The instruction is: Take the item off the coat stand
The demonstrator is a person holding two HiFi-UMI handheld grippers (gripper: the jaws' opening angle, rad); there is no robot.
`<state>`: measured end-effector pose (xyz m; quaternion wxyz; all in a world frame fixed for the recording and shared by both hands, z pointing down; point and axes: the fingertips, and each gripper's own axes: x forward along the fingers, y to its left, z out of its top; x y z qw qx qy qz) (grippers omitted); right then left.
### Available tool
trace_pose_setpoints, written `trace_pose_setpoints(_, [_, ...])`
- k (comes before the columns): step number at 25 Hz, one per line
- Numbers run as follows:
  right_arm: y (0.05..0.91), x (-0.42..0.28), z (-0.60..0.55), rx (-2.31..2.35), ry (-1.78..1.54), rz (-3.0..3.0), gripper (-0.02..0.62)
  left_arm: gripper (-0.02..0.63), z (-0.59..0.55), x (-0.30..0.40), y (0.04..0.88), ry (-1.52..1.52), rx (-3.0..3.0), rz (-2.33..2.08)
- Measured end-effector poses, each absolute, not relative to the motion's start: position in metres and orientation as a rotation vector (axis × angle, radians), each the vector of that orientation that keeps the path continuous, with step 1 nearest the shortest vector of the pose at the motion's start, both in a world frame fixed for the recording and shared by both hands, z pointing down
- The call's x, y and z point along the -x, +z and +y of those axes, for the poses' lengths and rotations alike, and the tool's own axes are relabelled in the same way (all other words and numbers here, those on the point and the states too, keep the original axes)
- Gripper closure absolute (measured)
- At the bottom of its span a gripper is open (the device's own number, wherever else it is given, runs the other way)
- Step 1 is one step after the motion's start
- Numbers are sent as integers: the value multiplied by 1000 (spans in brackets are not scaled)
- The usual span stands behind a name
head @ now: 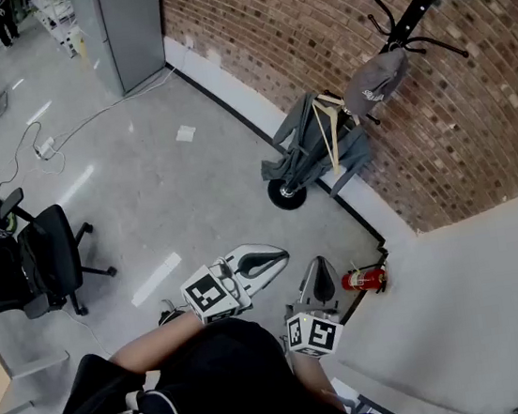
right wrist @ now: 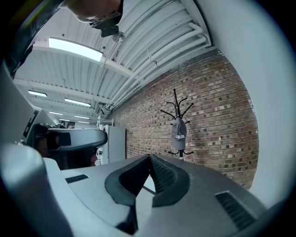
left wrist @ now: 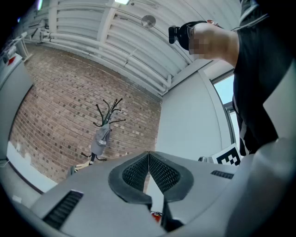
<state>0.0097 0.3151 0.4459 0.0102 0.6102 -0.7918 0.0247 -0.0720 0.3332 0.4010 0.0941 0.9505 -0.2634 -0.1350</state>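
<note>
A black coat stand (head: 417, 2) rises against the brick wall at the head view's upper right. A grey cap (head: 377, 82) with white lettering hangs on one of its hooks. Both gripper views show the cap far ahead: cap (left wrist: 101, 140) in the left gripper view, cap (right wrist: 178, 134) in the right gripper view. My left gripper (head: 279, 253) and right gripper (head: 321, 264) are held close to my body, well short of the stand. Each has its jaws shut together with nothing between them, seen at the left gripper (left wrist: 148, 155) and the right gripper (right wrist: 150, 159).
A grey garment with a beige strap (head: 317, 142) hangs low at the stand, beside a black wheel (head: 286, 193). A red fire extinguisher (head: 363, 279) stands at the corner of a white wall (head: 481, 314). A black office chair (head: 43, 258) is at the left, a grey cabinet (head: 131, 29) further back.
</note>
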Motion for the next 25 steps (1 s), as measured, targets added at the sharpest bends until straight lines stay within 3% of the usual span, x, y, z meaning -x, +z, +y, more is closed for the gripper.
trace_pose_setpoints(25, [450,-40,319,-2010,122,-2523,575,586,324,73,414,-422,-2758,-897])
